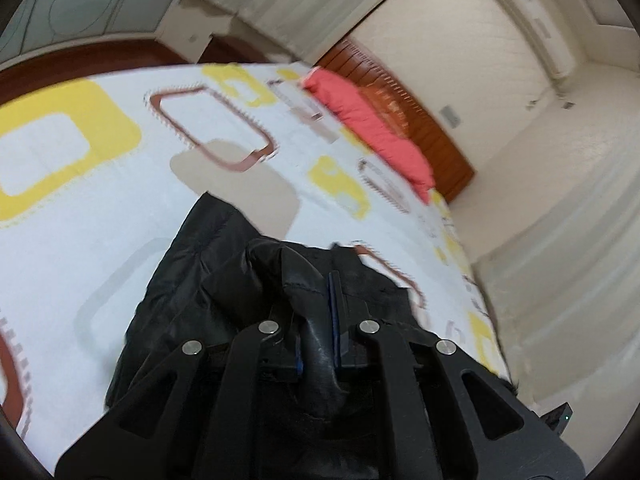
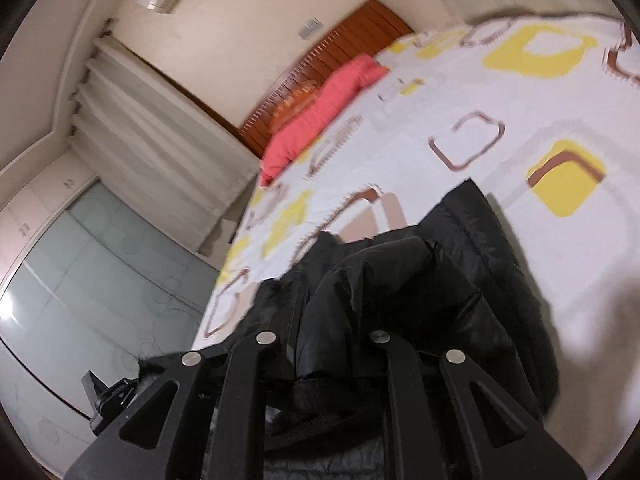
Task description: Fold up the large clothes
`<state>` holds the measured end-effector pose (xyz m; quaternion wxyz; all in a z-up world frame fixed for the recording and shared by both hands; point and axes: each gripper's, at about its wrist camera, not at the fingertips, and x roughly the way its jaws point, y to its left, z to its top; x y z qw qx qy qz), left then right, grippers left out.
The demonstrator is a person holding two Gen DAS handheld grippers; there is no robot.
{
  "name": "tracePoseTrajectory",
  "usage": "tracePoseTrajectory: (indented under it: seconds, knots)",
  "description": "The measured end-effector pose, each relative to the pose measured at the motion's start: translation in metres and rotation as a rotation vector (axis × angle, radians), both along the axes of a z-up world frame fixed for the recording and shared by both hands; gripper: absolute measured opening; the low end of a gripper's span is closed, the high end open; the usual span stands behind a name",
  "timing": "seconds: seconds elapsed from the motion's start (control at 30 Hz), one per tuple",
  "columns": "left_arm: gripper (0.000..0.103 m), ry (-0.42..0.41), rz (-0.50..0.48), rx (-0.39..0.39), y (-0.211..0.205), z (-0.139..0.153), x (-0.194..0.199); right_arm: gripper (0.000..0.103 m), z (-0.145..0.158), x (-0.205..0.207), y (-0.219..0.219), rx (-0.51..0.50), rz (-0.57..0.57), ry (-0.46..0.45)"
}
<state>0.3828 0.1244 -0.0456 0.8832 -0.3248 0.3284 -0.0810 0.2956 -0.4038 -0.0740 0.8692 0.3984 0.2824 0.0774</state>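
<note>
A black puffer jacket hangs from both grippers over a bed with a white, yellow and brown patterned sheet. My left gripper is shut on a fold of the jacket, which bulges between its fingers. In the right wrist view my right gripper is shut on another bunched fold of the jacket; the fabric hides its fingertips. The jacket's lower part trails down onto the sheet.
A coral-red pillow lies at the head of the bed against a wooden headboard. Pale curtains and a frosted glass wardrobe stand beside the bed. An air conditioner is on the wall.
</note>
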Motion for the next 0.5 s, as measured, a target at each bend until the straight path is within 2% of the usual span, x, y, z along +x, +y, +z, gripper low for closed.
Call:
tracePoseTrajectory:
  seconds: [0.2,0.33,0.37,0.4,0.43,0.47,0.5]
  knots:
    - [0.008,0.064,-0.006,0.122,-0.012,-0.045,0.046,0.014,-0.048,0.044,0.001,-0.006,0.003,0.095]
    - [0.010,0.075,-0.010,0.129,-0.011,-0.055,0.053,0.021,-0.048,0.051,0.004,-0.017,0.015,0.102]
    - [0.013,0.064,-0.014,0.118,-0.010,-0.052,0.050,0.023,-0.045,0.049,0.004,-0.027,0.017,0.107]
    - [0.018,0.055,-0.018,0.108,-0.009,-0.051,0.048,0.031,-0.041,0.048,0.005,-0.035,0.019,0.109]
    - [0.021,0.050,-0.025,0.096,-0.008,-0.048,0.046,0.047,-0.038,0.046,0.005,-0.037,0.026,0.104]
    - [0.033,0.041,-0.036,0.076,-0.006,-0.044,0.044,0.057,-0.034,0.044,0.006,-0.030,0.036,0.092]
    - [0.060,0.030,-0.044,0.051,-0.004,-0.040,0.040,0.076,-0.029,0.041,0.006,-0.024,0.038,0.071]
